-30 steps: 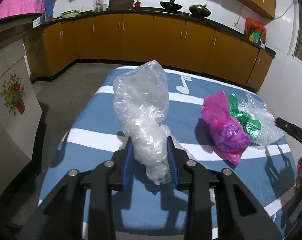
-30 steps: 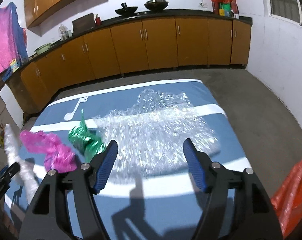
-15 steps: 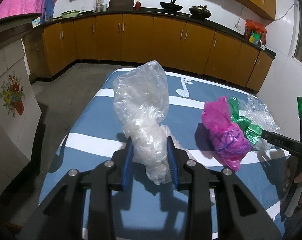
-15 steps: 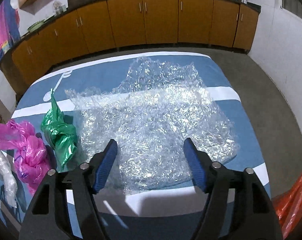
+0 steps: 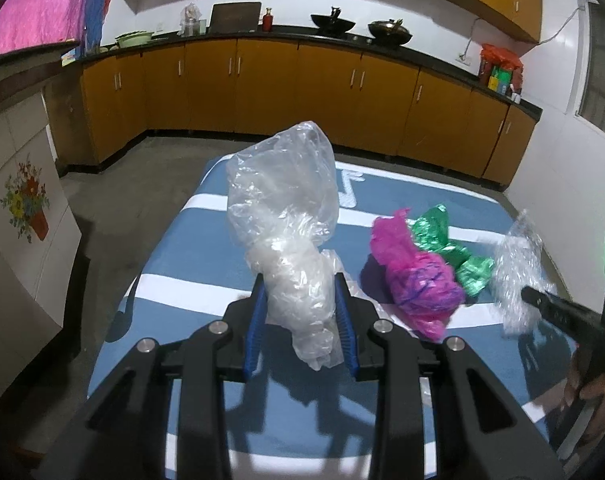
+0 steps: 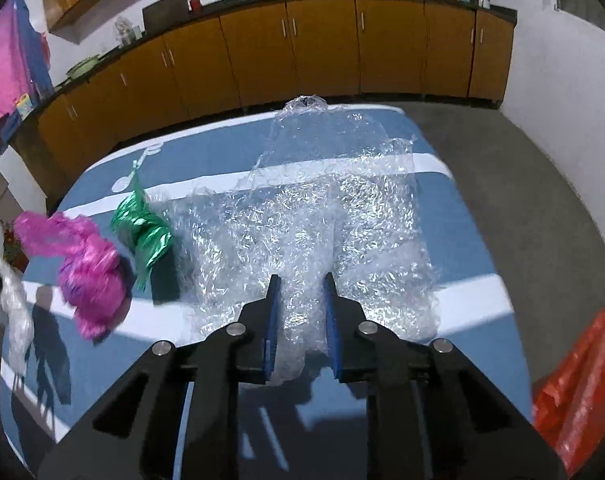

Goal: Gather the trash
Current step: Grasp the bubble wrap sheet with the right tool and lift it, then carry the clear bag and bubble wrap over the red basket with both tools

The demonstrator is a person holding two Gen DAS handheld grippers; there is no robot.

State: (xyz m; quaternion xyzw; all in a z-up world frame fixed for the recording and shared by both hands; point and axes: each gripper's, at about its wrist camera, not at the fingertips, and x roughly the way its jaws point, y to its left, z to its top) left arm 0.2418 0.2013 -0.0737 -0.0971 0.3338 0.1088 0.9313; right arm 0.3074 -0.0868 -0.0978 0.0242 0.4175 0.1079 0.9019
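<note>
I count four pieces of trash: one clear plastic bag (image 5: 290, 232), one pink plastic bag (image 5: 414, 276), one green foil wrapper (image 5: 446, 240) and one sheet of bubble wrap (image 6: 318, 220). My left claw (image 5: 300, 312) is clamped on the clear plastic bag, its bulging top standing above the blue-and-white striped bench (image 5: 206, 216). My right claw (image 6: 300, 320) is pinched on the near edge of the bubble wrap, which spreads over the right half of the bench to its far edge. The pink bag and green wrapper lie touching mid-bench, between my two claws. An orange bag (image 6: 574, 380) hangs off the bench's right near side. Grey floor (image 6: 534, 184) lies open round the bench, with brown cabinets (image 5: 322, 88) beyond.
</note>
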